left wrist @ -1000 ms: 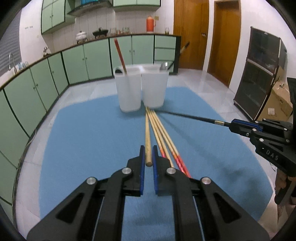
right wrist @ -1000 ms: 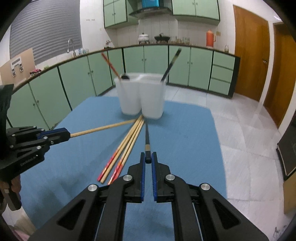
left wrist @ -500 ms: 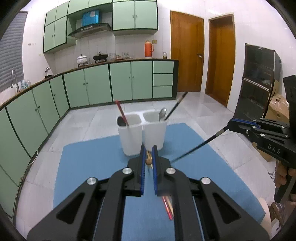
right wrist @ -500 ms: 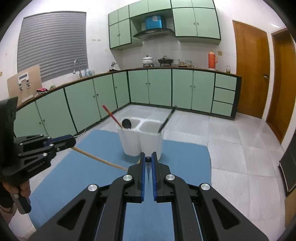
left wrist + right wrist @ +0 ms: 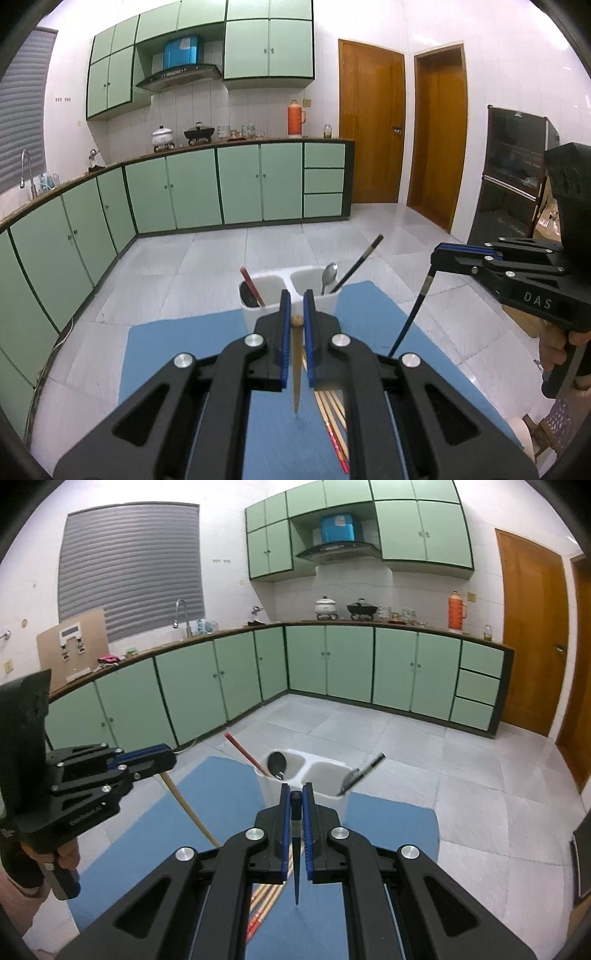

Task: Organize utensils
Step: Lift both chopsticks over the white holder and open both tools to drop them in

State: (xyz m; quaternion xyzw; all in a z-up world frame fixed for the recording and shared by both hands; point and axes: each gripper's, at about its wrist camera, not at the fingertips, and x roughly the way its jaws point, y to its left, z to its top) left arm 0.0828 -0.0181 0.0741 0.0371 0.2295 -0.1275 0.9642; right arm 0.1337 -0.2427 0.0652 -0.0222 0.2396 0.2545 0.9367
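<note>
My left gripper (image 5: pixel 296 319) is shut on a wooden chopstick (image 5: pixel 296 373) that hangs almost upright, tip down over the blue mat (image 5: pixel 177 354). My right gripper (image 5: pixel 296 796) is shut on a black chopstick (image 5: pixel 296 864), also upright, tip down. The white two-cup holder (image 5: pixel 317 291) stands at the mat's far edge. Its left cup holds a red chopstick (image 5: pixel 251 286) and a dark spoon, its right cup a metal spoon (image 5: pixel 328 277) and a black chopstick (image 5: pixel 360 262). Several chopsticks (image 5: pixel 332 421) lie on the mat below the grippers.
Green kitchen cabinets (image 5: pixel 192 192) run along the left and back walls. Wooden doors (image 5: pixel 369 129) stand at the back right and a dark glass cabinet (image 5: pixel 513 177) at the right. The right gripper shows in the left wrist view (image 5: pixel 498 262), the left gripper in the right wrist view (image 5: pixel 110 771).
Both grippers have risen and tilted from level to nose-up, each lifting its chopstick off the mat from lying flat to hanging upright. The holder now sits lower and farther in view.
</note>
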